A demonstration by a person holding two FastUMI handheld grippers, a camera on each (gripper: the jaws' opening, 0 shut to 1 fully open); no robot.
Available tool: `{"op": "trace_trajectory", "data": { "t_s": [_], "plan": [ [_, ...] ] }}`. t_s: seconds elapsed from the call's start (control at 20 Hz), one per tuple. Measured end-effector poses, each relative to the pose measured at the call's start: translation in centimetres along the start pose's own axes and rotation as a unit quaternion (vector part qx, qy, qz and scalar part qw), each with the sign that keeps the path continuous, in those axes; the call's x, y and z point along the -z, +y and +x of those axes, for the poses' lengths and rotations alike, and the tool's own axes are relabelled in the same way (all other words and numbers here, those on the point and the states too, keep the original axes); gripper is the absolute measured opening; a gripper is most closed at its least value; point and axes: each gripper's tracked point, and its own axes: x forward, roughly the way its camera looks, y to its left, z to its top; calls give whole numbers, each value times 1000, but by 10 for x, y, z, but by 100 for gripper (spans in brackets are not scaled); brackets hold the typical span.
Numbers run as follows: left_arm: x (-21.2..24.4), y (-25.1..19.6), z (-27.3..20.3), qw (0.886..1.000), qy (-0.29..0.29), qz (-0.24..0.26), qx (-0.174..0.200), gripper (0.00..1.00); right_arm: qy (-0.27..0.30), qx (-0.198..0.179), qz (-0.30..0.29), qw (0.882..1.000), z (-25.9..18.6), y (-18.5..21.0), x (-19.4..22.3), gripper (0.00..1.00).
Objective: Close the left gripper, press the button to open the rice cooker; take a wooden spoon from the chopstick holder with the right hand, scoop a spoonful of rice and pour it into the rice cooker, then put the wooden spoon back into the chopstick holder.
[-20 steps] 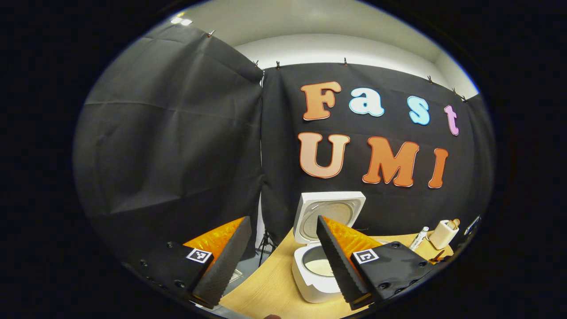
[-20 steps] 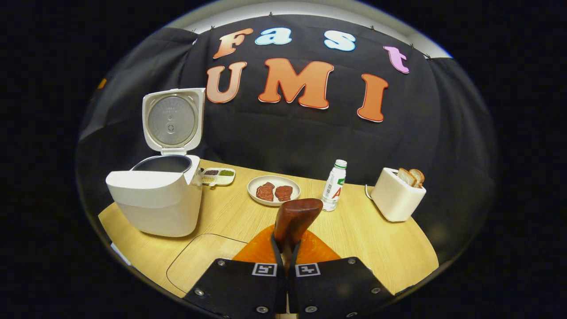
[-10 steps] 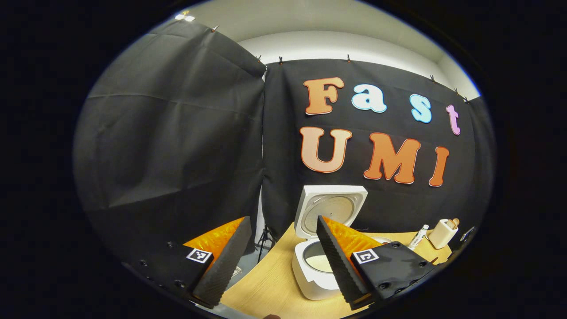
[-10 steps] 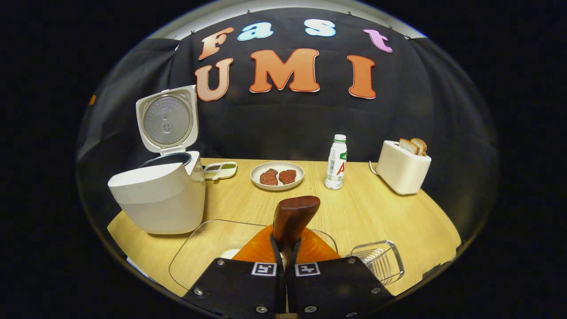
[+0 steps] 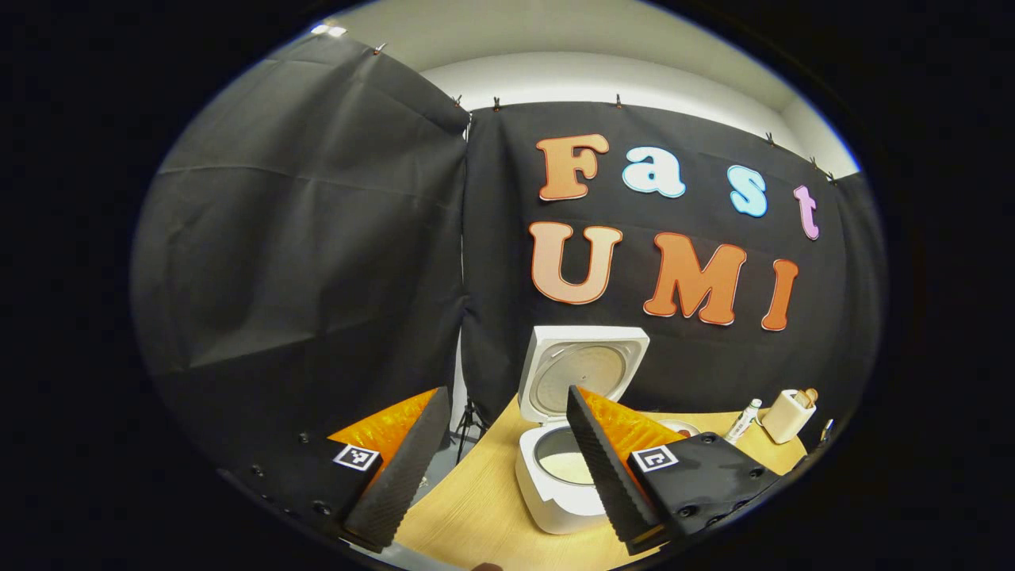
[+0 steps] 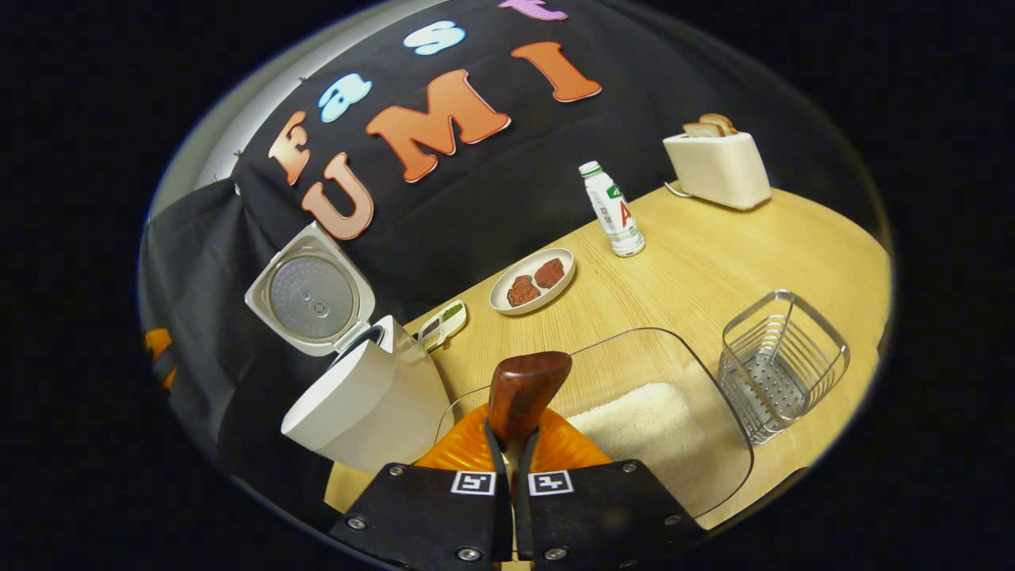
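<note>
Wooden spoon [image 6: 523,392] clamped in right gripper [image 6: 512,444]; left gripper [image 5: 499,468] spread wide before rice cooker [image 5: 559,476]

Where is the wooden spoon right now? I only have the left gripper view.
Observer: In the right gripper view, the right gripper is shut on the wooden spoon. The spoon's bowl end sticks out past the fingers.
Operator: Any rice on it?
Observer: I can't tell from this angle. Just ahead of it, a clear tray on the table holds a patch of white rice.
Operator: Chopstick holder?
Observer: The wire chopstick holder stands upright on the table just beyond the tray's far end.
</note>
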Motion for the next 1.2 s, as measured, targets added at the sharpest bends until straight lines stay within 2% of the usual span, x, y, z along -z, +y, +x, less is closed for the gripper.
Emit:
{"op": "trace_trajectory", "data": {
  "t_s": [0.2, 0.55, 0.9, 0.95, 1.2],
  "plan": [
    [0, -6, 1, 1000, 2, -4, 8, 100, 31, 0, 107, 994, 5, -8, 8, 1],
    [-5, -11, 3, 1000, -3, -5, 13, 100, 31, -7, 200, 979, -10, -19, -3, 1],
    [-10, -14, 3, 1000, -10, -2, 16, 98, -5, -14, 249, 968, -30, -20, -50, 0],
    [-12, -14, 3, 1000, -11, -1, 16, 100, -9, -15, 256, 967, -33, -18, -58, 1],
    [-14, -11, 6, 1000, -14, 6, 15, 100, -10, -18, 254, 967, -29, 0, -80, 1]
  ]
}}
